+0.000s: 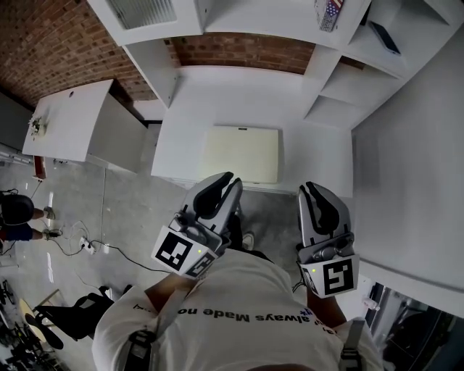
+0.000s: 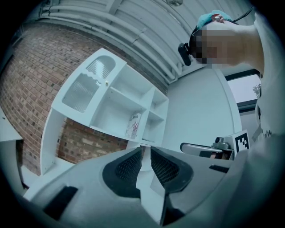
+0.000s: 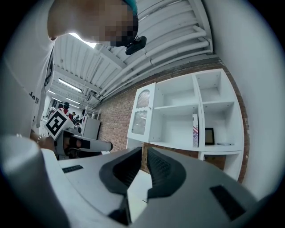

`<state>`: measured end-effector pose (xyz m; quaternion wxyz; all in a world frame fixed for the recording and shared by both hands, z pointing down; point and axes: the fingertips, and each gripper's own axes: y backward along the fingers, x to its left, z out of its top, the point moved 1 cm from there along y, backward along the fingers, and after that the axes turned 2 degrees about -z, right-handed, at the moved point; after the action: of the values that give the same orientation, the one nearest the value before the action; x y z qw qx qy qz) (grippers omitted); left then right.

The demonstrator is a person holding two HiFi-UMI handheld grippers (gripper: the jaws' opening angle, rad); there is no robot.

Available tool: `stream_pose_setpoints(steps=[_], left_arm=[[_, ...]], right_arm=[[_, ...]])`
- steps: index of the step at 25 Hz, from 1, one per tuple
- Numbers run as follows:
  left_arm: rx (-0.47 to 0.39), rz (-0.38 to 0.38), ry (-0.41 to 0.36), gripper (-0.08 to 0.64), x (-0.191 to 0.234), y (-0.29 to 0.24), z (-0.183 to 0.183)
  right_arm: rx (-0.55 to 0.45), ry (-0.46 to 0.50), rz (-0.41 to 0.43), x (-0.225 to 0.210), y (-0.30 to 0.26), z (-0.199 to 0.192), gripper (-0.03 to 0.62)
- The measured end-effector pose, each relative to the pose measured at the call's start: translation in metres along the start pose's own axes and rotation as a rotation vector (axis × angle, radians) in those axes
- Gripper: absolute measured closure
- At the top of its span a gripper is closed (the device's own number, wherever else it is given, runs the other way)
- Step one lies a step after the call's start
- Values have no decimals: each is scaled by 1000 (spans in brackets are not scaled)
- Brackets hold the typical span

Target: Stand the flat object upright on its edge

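Note:
A flat cream panel (image 1: 241,153) lies face up on the white table (image 1: 322,156), close to its near edge. My left gripper (image 1: 230,178) hovers at that edge, just short of the panel's near left side; its jaws stand a narrow slit apart with nothing between them. In the left gripper view this gripper (image 2: 146,149) points up at the shelves. My right gripper (image 1: 308,188) is held off the panel's near right corner, apart from it. It is shut and empty, as the right gripper view (image 3: 144,149) confirms.
A white shelf unit (image 1: 290,25) rises behind the table, with a flag-printed box (image 1: 330,13) and a dark frame (image 1: 384,38) on it. A white wall (image 1: 413,167) closes the right. On the left are a white cabinet (image 1: 69,119), floor cables (image 1: 87,246) and a person (image 1: 18,214).

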<state>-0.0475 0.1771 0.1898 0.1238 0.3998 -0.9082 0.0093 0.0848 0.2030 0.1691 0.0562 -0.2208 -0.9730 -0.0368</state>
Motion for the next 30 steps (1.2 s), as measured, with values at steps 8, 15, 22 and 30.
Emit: stream_pose_setpoints(steps=[8,15,22,30], left_arm=[[-24,14,-22,518,67,-35,16],[-49,33,-47,518,136,-56,42],[-47,12,-49,518,173,-71,50],[-22,11,-21,505,186,-90,42]], right_arm=[[7,-3,10,-15,-77,-4,571],[-2,13,11,-18,-150,5,571],[-5,11,-11,-20,-191,2,570],[9,7,-13,-37,-204,-7,571]])
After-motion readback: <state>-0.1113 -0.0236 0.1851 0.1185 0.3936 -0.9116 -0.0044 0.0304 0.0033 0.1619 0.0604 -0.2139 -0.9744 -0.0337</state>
